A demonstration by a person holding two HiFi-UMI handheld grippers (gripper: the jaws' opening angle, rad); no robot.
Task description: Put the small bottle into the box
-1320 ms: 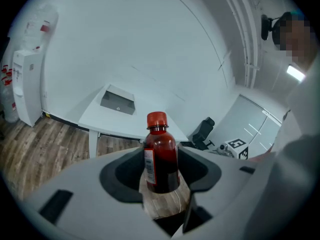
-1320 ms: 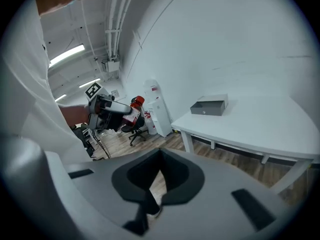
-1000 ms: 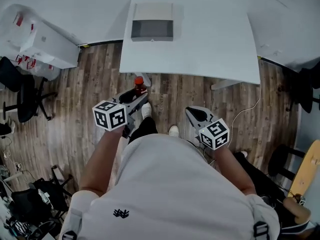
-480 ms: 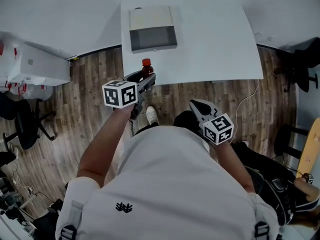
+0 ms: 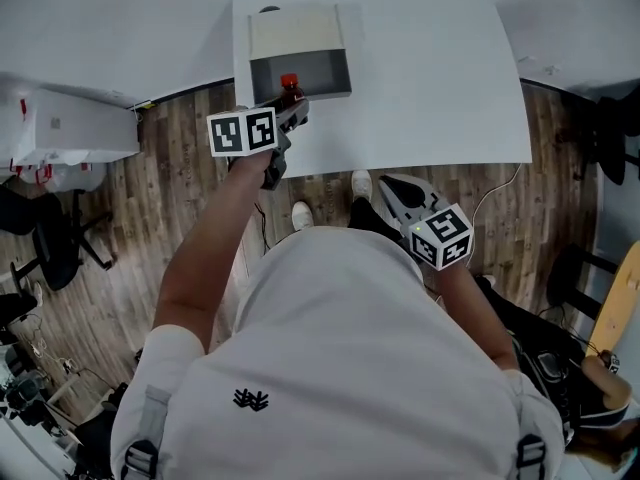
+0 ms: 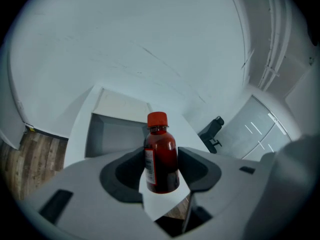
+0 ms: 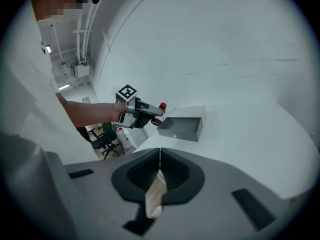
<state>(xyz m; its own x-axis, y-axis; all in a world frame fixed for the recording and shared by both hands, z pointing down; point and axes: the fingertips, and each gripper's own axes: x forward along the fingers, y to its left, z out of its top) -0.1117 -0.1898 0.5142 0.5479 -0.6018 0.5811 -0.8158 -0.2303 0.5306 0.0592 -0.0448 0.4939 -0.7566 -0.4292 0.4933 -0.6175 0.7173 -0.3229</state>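
The left tongs [image 6: 162,173] are gripping the small bottle [image 6: 161,151]. Their jaws are standing fairly wide and pressing on both sides of its dark red body. The bottle is standing upright between them with its red cap on top. The tongs are holding it in the air over the left edge of the table [image 5: 430,88], just by the near-left corner of the box [image 5: 312,72]. The box is lying open near the table's far-left corner. The right tongs [image 7: 159,173] are staying shut, jaw against jaw, with nothing between them. They are hanging over the wooden floor [image 5: 200,188], off the table's near edge.
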